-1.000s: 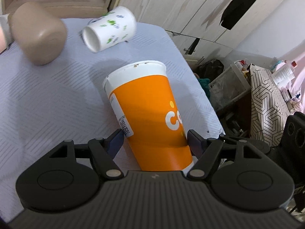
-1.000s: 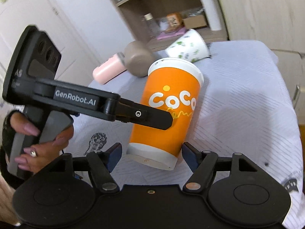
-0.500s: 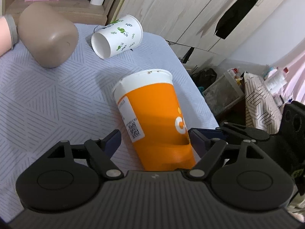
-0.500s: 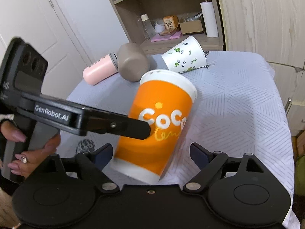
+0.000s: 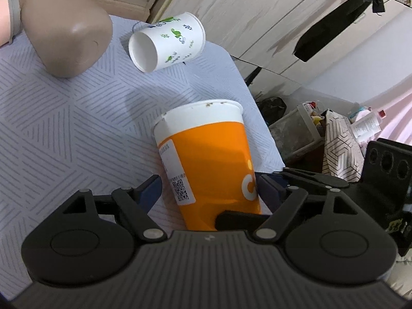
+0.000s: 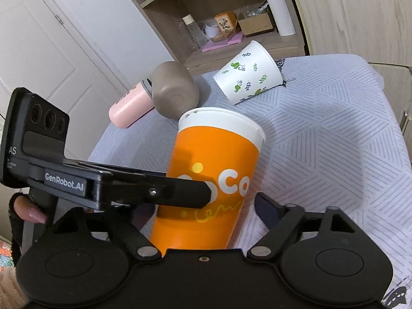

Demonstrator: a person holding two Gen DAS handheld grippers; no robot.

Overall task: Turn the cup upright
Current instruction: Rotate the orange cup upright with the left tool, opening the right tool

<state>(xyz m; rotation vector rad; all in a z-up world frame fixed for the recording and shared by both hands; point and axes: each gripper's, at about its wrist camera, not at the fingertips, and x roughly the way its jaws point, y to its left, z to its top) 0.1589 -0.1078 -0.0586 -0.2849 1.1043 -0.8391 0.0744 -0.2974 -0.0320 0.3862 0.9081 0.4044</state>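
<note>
The big orange cup (image 5: 206, 164) is the thing to look at. It stands with its open white rim up, but it leans a bit. It sits on the bench (image 5: 64, 134), which has a light cloth with stripe shapes on it.

The left gripper (image 5: 208, 188) has the orange cup between its two fingers. The right finger looks like it touches the side of the cup. The left finger has a small gap next to the cup. So the fingers are apart and not squeezing the cup. In the right wrist view, one long black finger (image 6: 180, 191) of the left gripper lies across the front of the orange cup, over the white letters.

The right gripper (image 6: 203, 206) is also around the orange cup, low down near its bottom. Its fingers are spread wide, with space on both sides of the cup.

Behind the orange cup lies a white cup with green leaves (image 5: 167, 43). It is on its side, with its open mouth toward the left wrist camera. Behind the orange cup and to the left lies a brown cup (image 5: 67, 25), also on its side. A pink bottle (image 6: 128, 108) lies just beside the brown cup, on the far side from the orange cup. Well behind all of them is a wooden shelf (image 6: 231, 7) with small things on it.
</note>
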